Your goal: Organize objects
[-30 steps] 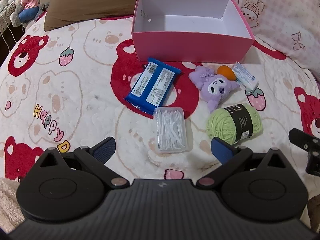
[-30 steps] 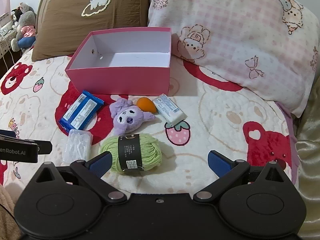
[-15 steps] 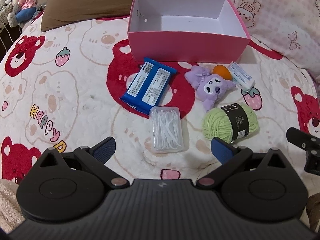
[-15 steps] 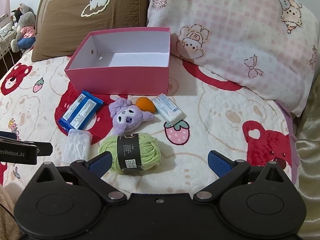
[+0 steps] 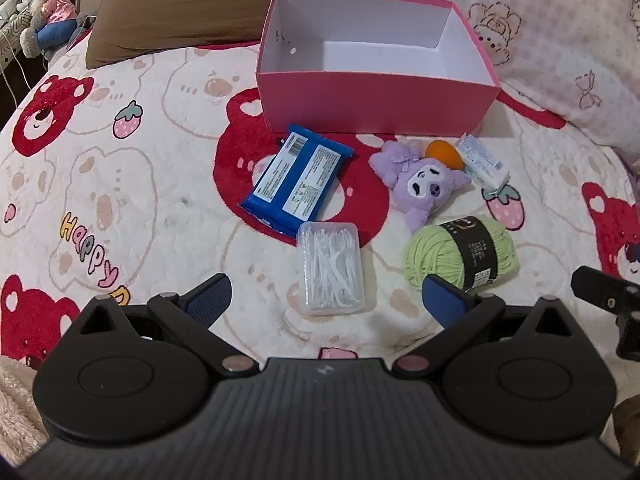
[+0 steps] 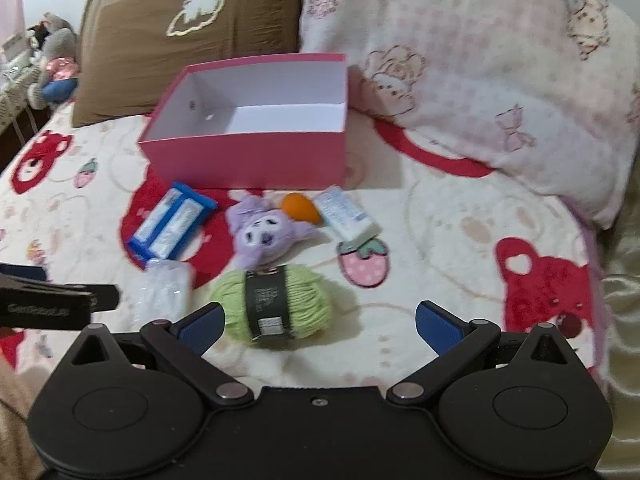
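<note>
Both the left gripper (image 5: 326,294) and right gripper (image 6: 318,322) gaped wide, empty (nothing held), and the soft green yarn (image 6: 276,306) risked rolling away under a careless pinch.

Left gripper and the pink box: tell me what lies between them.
In the left wrist view, the clear floss-pick case and blue packet lie between the open left gripper and pink box.

Pink box (image 5: 376,100): top open, interior bare, reachable from above at upper centre. Before its front wall, a crowded band: blue packet (image 5: 298,178), purple plush (image 5: 420,188), orange item (image 5: 444,152), white tube (image 5: 482,162). Nearer, floss-pick case (image 5: 332,268) and green yarn (image 5: 460,256). Blanket (image 5: 120,184) at left frame unobstructed; pillows (image 6: 480,80) wall the upper frame.
</note>
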### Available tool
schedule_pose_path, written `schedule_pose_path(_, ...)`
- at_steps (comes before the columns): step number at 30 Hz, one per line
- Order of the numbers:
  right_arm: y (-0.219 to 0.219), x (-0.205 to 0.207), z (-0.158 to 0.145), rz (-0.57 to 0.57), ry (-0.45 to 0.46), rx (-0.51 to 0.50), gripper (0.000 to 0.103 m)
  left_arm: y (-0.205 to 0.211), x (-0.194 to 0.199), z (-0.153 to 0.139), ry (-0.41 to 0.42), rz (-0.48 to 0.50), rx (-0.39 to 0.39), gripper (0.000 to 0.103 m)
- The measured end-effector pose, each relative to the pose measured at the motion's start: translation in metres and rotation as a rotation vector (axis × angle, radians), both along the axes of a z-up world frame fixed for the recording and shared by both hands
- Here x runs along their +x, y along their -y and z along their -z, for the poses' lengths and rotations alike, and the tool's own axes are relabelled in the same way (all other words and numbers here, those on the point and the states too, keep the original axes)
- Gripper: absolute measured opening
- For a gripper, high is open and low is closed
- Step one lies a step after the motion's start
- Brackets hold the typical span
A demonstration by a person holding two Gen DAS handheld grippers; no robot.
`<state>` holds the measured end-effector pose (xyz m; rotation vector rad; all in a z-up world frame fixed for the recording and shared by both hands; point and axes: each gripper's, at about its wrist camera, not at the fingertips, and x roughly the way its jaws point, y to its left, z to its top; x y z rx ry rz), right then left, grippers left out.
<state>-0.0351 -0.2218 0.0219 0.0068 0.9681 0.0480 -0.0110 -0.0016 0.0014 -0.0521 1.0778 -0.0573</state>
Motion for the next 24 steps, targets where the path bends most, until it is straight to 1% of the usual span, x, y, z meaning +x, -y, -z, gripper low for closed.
schedule_pose_path(4, -0.002, -0.003, -0.005, 0.007, 0.018, -0.016, 0.103, -0.005, 0.001, -0.003, 0.018, 0.005, -0.024, 0.103)
schedule_pose_path(12, -0.002, -0.002, -0.005, 0.012, 0.014, -0.024, 0.103, -0.012, 0.004, 0.001, 0.004, 0.001, 0.023, 0.103)
schedule_pose_path(15, -0.005, -0.001, -0.004, 0.009, 0.012, -0.034, 0.103, -0.014, 0.003, -0.001, 0.005, 0.004, -0.020, 0.103)
schedule_pose_path(18, -0.008, -0.001, -0.003, 0.005, 0.012, -0.042, 0.103, -0.014, 0.001, -0.003, 0.009, 0.014, -0.043, 0.103)
schedule_pose_path(24, -0.010, -0.001, -0.002, 0.000, 0.006, -0.048, 0.103, -0.011, -0.002, -0.010, 0.029, 0.019, -0.030, 0.103)
